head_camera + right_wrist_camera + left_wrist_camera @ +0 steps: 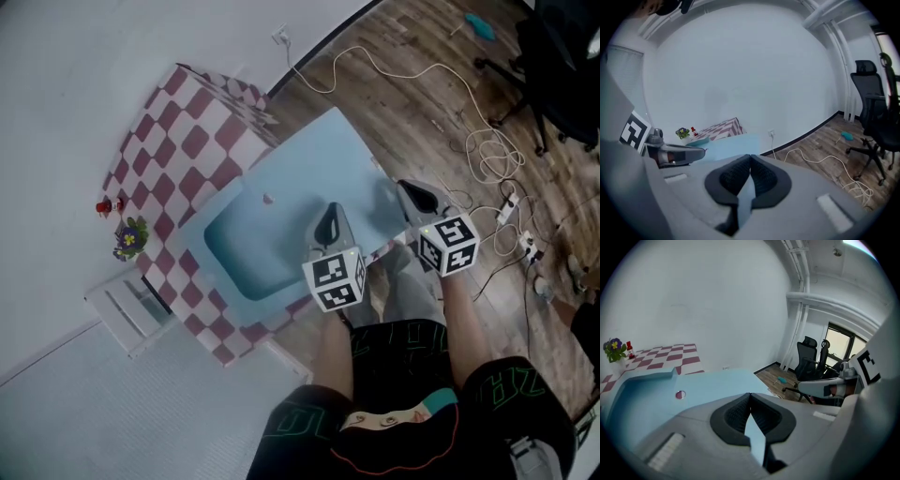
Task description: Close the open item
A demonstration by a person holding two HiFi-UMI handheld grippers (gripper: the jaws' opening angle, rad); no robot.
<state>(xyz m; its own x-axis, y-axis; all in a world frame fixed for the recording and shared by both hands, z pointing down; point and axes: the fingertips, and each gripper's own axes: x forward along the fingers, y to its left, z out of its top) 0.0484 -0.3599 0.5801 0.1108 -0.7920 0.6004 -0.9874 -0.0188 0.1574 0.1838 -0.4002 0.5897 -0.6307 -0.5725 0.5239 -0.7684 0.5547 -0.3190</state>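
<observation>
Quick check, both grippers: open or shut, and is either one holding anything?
Left gripper: closed, jaws tip to tip, nothing between them.
Right gripper: closed, jaws tip to tip, nothing held.

A pale blue container [323,159] lies open on a table covered in a red-and-white checked cloth [183,131]. Its broad, smooth panel faces up, almost flat, and reaches toward the table edge nearest the wooden floor. At the other end a darker teal hollow [248,248] with rounded corners opens upward. A small round pinkish spot [268,199] sits on the panel just beside the hollow's rim.
</observation>
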